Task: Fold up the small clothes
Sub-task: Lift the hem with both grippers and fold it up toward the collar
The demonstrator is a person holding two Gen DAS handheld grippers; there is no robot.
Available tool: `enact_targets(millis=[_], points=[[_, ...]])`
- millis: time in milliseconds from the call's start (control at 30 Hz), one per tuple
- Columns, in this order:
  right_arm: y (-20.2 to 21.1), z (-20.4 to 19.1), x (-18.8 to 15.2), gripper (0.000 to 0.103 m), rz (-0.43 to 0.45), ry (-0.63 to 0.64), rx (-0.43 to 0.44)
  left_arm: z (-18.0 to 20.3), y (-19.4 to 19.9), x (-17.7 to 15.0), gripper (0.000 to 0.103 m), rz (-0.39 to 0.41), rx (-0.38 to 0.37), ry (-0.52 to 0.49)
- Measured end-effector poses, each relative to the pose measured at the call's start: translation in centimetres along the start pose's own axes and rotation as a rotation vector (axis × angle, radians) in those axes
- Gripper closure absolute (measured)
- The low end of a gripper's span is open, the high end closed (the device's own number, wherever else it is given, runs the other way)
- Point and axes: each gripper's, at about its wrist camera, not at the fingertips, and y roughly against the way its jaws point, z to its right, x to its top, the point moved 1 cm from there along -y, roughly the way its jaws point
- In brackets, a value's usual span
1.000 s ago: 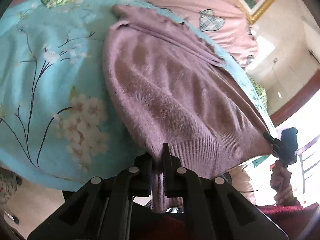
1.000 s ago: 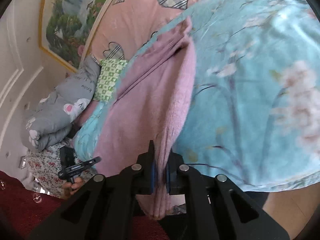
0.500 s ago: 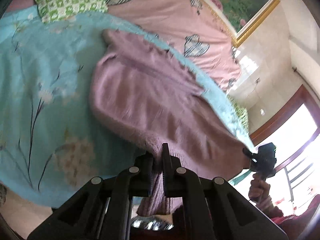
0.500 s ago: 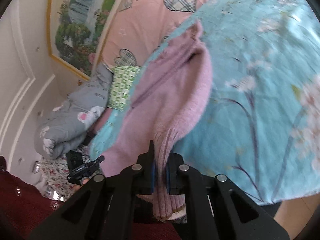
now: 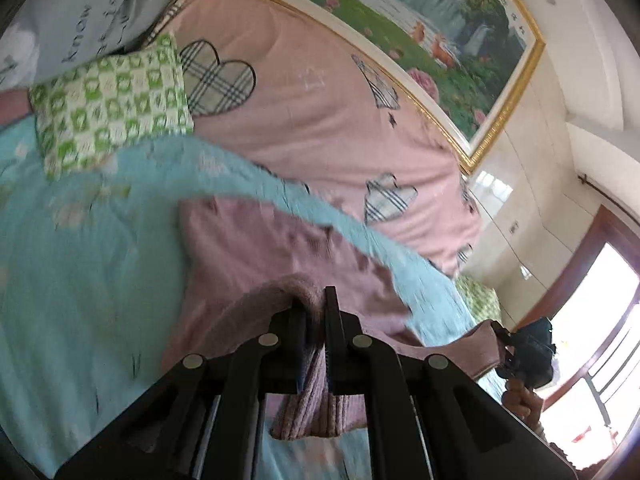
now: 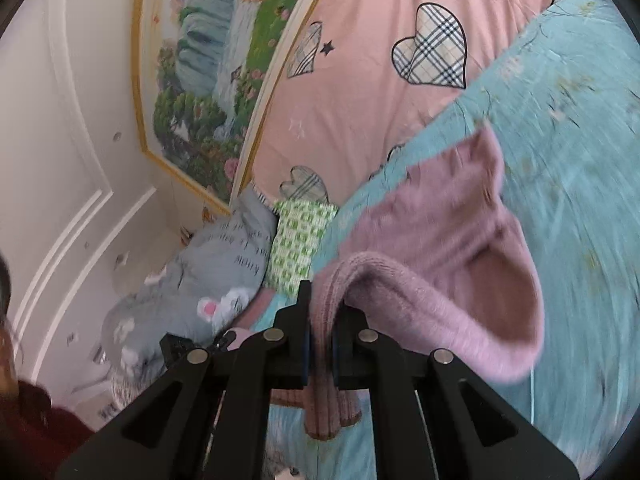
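Observation:
A fuzzy mauve knitted sweater [image 5: 256,256] lies on a turquoise floral bedspread [image 5: 80,264]. My left gripper [image 5: 316,308] is shut on its ribbed hem, which hangs down between the fingers. My right gripper [image 6: 320,304] is shut on the hem at the other corner of the sweater [image 6: 448,248]. Both hold the hem lifted above the bed, so the lower half curls over the part still lying flat. The right gripper also shows in the left wrist view [image 5: 524,352], gripping the cloth.
A pink quilt with plaid hearts [image 5: 320,120] is piled behind the sweater. A green checked pillow [image 5: 108,104] and a grey bundled blanket [image 6: 192,292] lie to the left. A framed landscape painting [image 5: 420,12] hangs on the wall; a window [image 5: 592,328] is at right.
Both grippers have carried the hem up and forward over the sweater. The views now tilt higher toward the quilt and wall, and less of the sweater lies flat.

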Motion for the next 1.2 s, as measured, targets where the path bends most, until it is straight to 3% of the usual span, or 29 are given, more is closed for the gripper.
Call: enact_targets(millis=[267, 567, 833, 1000, 1067, 1100, 1133, 1200], points=[[-7.9, 4.7, 7.3, 0.095, 0.009, -0.073, -0.112, -4.7, -10.8, 6.0, 0.098, -0.026, 0.093, 0.052], [-15.2, 11.1, 11.5, 0.095, -0.019, -0.137, -0.243, -9.8, -20.2, 8.6, 0.098, -0.082, 0.190, 0.074], [-18.2, 15.7, 11.7, 0.092, -0.059, -0.169, -0.355, -13.3, -25.2, 7.7, 0.097, -0.171, 0.261, 0.088], [-17.8, 17.0, 11.9, 0.091, -0.063, -0.264, -0.315, -14.6, -25.4, 8.1, 0.089, -0.239, 0.246, 0.151], [-17.2, 16.8, 12.3, 0.086, -0.053, -0.286, -0.306, -13.9, -24.0, 8.5, 0.071, -0.237, 0.251, 0.136], [-16.6, 16.5, 12.5, 0.077, -0.041, -0.286, -0.305, -13.4, -23.1, 8.7, 0.053, -0.224, 0.267, 0.119], [-15.7, 15.9, 12.8, 0.061, -0.021, -0.276, -0.301, -12.7, -21.7, 8.8, 0.045, -0.207, 0.280, 0.097], [-13.9, 14.7, 13.0, 0.042, 0.028, -0.247, -0.300, -10.8, -19.7, 8.7, 0.046, -0.198, 0.247, 0.057]])
